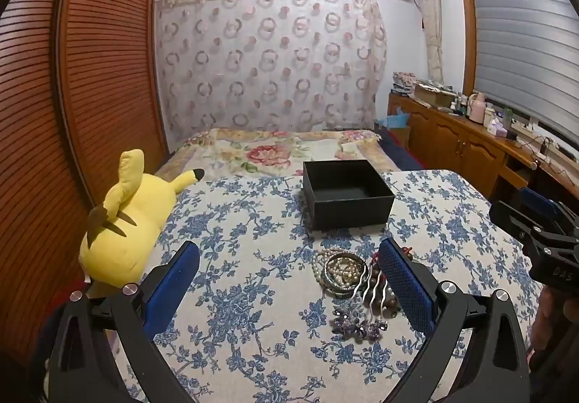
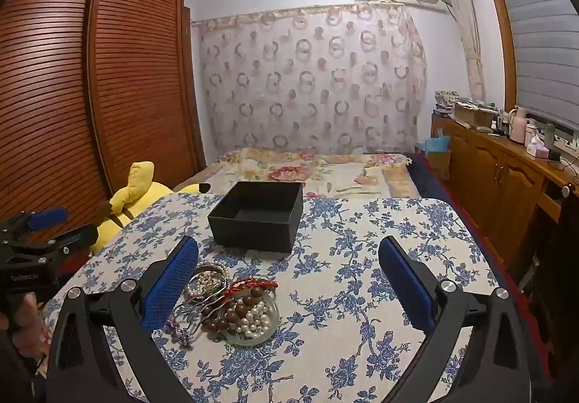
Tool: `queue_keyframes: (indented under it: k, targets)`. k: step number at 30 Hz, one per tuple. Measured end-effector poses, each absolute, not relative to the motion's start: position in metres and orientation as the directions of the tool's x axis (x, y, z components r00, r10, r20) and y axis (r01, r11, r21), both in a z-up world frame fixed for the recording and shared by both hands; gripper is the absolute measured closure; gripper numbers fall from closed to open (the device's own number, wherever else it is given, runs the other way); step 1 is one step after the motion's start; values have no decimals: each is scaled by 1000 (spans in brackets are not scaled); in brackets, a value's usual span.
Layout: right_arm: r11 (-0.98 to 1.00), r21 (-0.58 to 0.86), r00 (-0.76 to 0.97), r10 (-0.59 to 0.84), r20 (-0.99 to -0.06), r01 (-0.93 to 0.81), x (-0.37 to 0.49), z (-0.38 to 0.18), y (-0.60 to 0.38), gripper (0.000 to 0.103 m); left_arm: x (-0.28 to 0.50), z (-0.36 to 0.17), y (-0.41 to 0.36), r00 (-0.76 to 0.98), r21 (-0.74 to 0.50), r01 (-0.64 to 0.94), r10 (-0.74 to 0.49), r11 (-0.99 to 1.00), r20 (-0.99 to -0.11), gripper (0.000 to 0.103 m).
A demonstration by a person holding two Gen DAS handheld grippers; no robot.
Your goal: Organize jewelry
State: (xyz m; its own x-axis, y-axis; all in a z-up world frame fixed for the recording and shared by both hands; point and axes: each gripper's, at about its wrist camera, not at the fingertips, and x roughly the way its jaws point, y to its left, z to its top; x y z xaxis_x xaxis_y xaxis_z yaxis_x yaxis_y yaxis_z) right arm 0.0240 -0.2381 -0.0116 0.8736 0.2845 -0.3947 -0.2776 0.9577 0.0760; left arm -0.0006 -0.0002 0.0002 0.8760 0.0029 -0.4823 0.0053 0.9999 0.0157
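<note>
A heap of jewelry (image 1: 353, 285) lies on the blue-flowered tablecloth (image 1: 235, 258): pearl strands, bangles, brown wooden beads, a silver wavy hairpin and a purple bead piece. In the right wrist view the heap (image 2: 231, 301) also shows a red bracelet and a pale glass bangle. An open, empty black box (image 1: 345, 193) stands behind it, also in the right wrist view (image 2: 258, 216). My left gripper (image 1: 289, 287) is open and empty, its right finger beside the heap. My right gripper (image 2: 289, 287) is open and empty, its left finger beside the heap.
A yellow plush toy (image 1: 123, 236) lies at the table's left edge. A bed (image 1: 282, 149) lies behind the table. A wooden wardrobe (image 1: 72, 95) stands at the left and a cluttered wooden sideboard (image 1: 470, 135) at the right.
</note>
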Motion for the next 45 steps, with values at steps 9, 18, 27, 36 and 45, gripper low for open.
queue_keyframes:
  k: [9,18,27,36,45]
  targets:
    - [957,81,873,286,-395,-277,24,-12,-239,2,0,0,0,872,13,6,1,1000,-489,7]
    - [957,82,872,287,-396,-277,24,-11,-238,2,0,0,0,873,12,6,1,1000,-488,7]
    - [957,81,873,287,-395,-278,23,-11,-238,2,0,0,0,873,10,8,-2,1000,-488,7]
    - [957,82,873,287,-395,-277,23,-10,-237,2,0,1,0,873,11,7,0,1000,-487,7]
    - [957,82,873,288,-394,-278,22,-10,-237,2,0,0,0,873,11,7,-1,1000,-487,7]
